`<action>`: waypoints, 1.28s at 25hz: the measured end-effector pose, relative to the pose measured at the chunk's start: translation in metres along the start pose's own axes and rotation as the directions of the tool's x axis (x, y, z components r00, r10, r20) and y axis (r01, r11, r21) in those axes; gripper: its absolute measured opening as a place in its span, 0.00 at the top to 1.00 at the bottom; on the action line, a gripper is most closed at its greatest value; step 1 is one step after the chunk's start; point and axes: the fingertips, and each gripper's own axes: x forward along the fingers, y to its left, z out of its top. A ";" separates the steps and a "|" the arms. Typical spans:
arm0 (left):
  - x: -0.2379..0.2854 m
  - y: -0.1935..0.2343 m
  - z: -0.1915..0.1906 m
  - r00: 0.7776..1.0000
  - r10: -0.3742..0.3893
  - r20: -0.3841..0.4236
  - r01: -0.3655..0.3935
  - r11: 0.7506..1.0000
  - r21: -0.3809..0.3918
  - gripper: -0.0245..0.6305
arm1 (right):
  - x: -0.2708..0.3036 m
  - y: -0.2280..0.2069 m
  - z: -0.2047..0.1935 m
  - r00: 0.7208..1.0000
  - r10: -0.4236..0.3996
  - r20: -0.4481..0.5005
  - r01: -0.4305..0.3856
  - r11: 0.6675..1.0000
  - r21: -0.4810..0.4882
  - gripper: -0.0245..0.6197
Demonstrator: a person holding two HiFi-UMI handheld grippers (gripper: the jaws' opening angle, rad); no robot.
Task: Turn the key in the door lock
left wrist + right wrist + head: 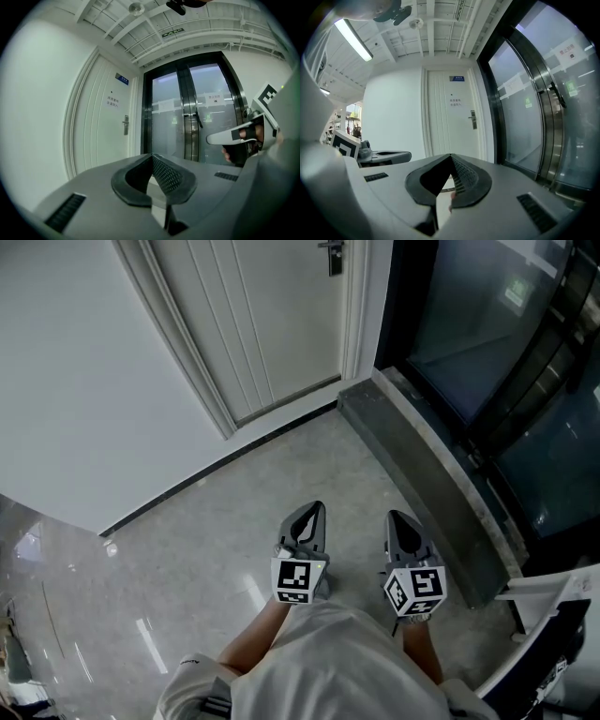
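left gripper (316, 509) and right gripper (395, 517), both pinched closed and empty, face the white door (262, 324) and its lock (332, 256).

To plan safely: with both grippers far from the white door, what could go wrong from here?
1. The door lock is far off and small; no key shows, so aiming may fail.
2. The left gripper and right gripper are both shut; they must open first.
3. The stone ledge lies close on the right: a bump risk.
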 end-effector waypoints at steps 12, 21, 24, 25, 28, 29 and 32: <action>0.105 0.086 0.017 1.000 -0.028 0.003 0.028 1.000 -0.002 0.95 | 0.126 -0.017 0.033 0.999 -0.041 0.020 0.040 0.999 0.021 0.96; 0.143 0.121 0.019 1.000 -0.015 -0.010 0.015 1.000 -0.004 0.95 | 0.177 -0.026 0.035 0.998 -0.066 0.012 0.065 0.997 0.050 0.96; 0.155 0.125 0.016 1.000 -0.015 -0.018 0.015 1.000 -0.008 0.95 | 0.189 -0.034 0.031 0.997 -0.076 0.000 0.076 0.995 0.057 0.96; 0.159 0.125 0.015 1.000 -0.014 -0.020 0.014 1.000 -0.008 0.95 | 0.192 -0.038 0.030 0.997 -0.080 -0.004 0.080 0.995 0.060 0.96; 0.171 0.125 0.013 1.000 -0.010 -0.024 0.010 1.000 -0.002 0.95 | 0.201 -0.050 0.029 0.996 -0.085 -0.005 0.085 0.994 0.064 0.96; 0.176 0.125 0.012 1.000 -0.007 -0.025 0.007 1.000 -0.001 0.95 | 0.205 -0.054 0.029 0.996 -0.084 -0.003 0.084 0.995 0.062 0.96; 0.194 0.131 0.011 1.000 0.009 -0.028 -0.009 1.000 -0.002 0.95 | 0.220 -0.065 0.031 0.997 -0.074 -0.003 0.074 0.996 0.057 0.96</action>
